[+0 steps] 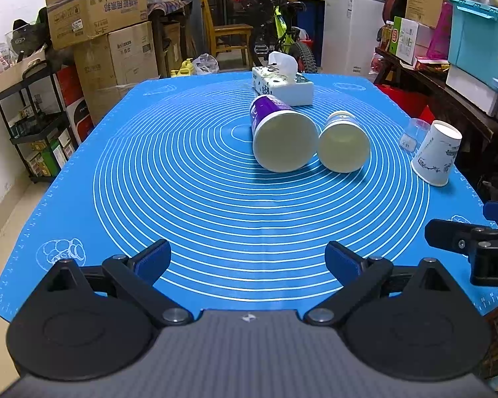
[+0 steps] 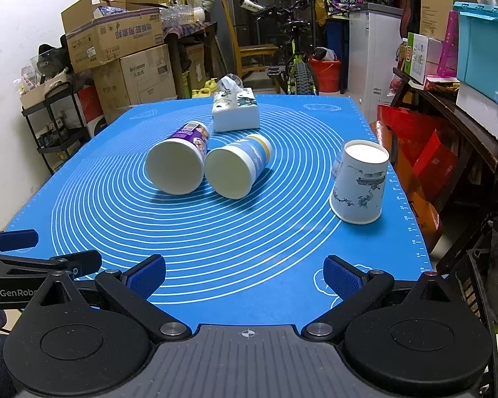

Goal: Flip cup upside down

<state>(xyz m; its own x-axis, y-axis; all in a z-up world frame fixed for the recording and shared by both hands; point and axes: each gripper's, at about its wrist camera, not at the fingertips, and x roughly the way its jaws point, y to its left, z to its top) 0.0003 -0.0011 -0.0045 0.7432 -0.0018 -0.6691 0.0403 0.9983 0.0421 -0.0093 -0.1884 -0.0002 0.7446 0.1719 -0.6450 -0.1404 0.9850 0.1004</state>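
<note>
A purple cup (image 1: 280, 134) (image 2: 179, 165) and a blue-and-white cup (image 1: 343, 142) (image 2: 237, 167) lie on their sides side by side mid-mat, mouths facing me. A white paper cup with blue print (image 1: 437, 156) (image 2: 360, 184) stands upside down near the mat's right edge. My left gripper (image 1: 247, 262) is open and empty over the near edge of the mat. My right gripper (image 2: 245, 273) is open and empty, also at the near edge, to the right of the left one.
A blue silicone mat (image 1: 199, 182) (image 2: 215, 232) covers the table. A tissue box (image 1: 284, 86) (image 2: 236, 112) sits behind the cups. A clear glass (image 1: 415, 132) stands at the right edge. Boxes, shelves and a bicycle surround the table.
</note>
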